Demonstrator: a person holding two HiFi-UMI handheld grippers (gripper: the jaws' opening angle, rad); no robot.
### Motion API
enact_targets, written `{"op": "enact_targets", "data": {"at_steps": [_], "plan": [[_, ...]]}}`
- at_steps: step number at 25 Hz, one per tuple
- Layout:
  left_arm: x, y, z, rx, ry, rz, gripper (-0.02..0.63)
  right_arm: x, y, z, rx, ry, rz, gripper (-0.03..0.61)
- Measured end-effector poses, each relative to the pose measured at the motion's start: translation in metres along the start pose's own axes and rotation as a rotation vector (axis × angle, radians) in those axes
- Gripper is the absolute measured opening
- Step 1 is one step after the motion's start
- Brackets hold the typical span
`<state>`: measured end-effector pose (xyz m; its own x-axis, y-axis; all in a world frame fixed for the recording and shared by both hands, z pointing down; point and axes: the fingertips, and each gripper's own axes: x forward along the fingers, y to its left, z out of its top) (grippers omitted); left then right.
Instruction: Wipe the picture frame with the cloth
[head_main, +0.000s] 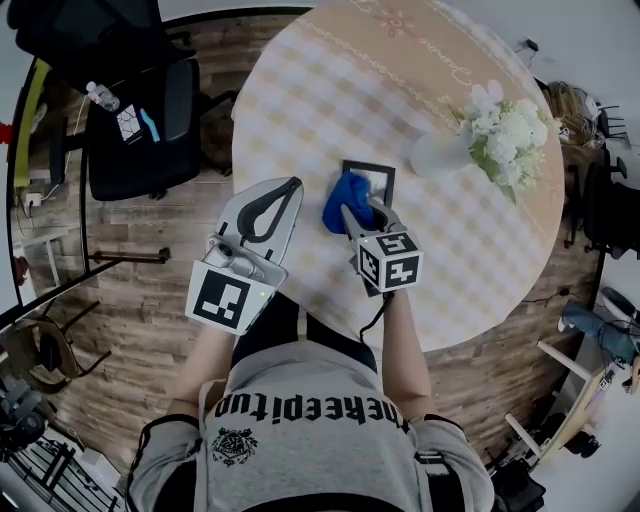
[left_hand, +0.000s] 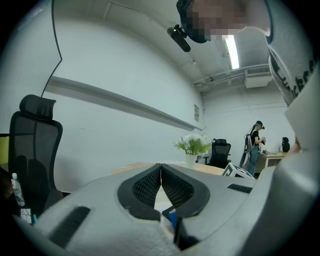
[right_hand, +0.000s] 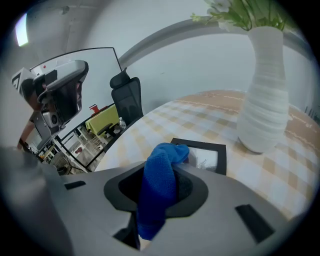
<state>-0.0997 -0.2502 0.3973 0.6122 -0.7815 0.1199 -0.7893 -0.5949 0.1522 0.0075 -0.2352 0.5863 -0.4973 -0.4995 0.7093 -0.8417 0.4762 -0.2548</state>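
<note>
A small black picture frame lies flat on the round checked table, and it shows again in the right gripper view. My right gripper is shut on a blue cloth, whose bunched end hangs over the frame's near left corner. My left gripper is shut with nothing between its jaws, held raised to the left of the frame. In the left gripper view its tips meet and point level across the table.
A white vase of white flowers stands just right of the frame, and is close by in the right gripper view. A black office chair stands left of the table on the wood floor. Another person stands far across the room.
</note>
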Motion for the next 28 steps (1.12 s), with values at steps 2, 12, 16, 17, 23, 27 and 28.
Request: {"op": "enact_targets", "data": {"at_steps": [2,12,16,17,23,27,28], "plan": [[-0.001,-0.001,0.001,-0.002,-0.002,0.002,0.018,-0.003,0.002,-0.004,0.005,0.007,0.011,0.092],[-0.002,-0.015,0.001,0.003,-0.004,-0.002,0.018,-0.017,0.015,-0.025,-0.031,0.044,0.052,0.091],[-0.003,-0.022,0.001,0.006,-0.007,-0.003,0.018,-0.018,0.012,-0.026,-0.043,0.038,0.034,0.091],[-0.003,-0.025,0.002,0.008,-0.008,-0.004,0.018,-0.019,0.009,-0.027,-0.047,0.037,0.025,0.091],[-0.002,-0.036,0.003,0.016,-0.011,-0.009,0.018,-0.033,-0.017,-0.033,-0.033,0.030,-0.029,0.091],[0.001,-0.045,0.004,0.020,-0.009,-0.019,0.018,-0.044,-0.033,-0.036,-0.028,0.021,-0.068,0.091],[0.002,-0.047,0.004,0.023,-0.009,-0.022,0.018,-0.047,-0.036,-0.036,-0.024,0.017,-0.074,0.091]]}}
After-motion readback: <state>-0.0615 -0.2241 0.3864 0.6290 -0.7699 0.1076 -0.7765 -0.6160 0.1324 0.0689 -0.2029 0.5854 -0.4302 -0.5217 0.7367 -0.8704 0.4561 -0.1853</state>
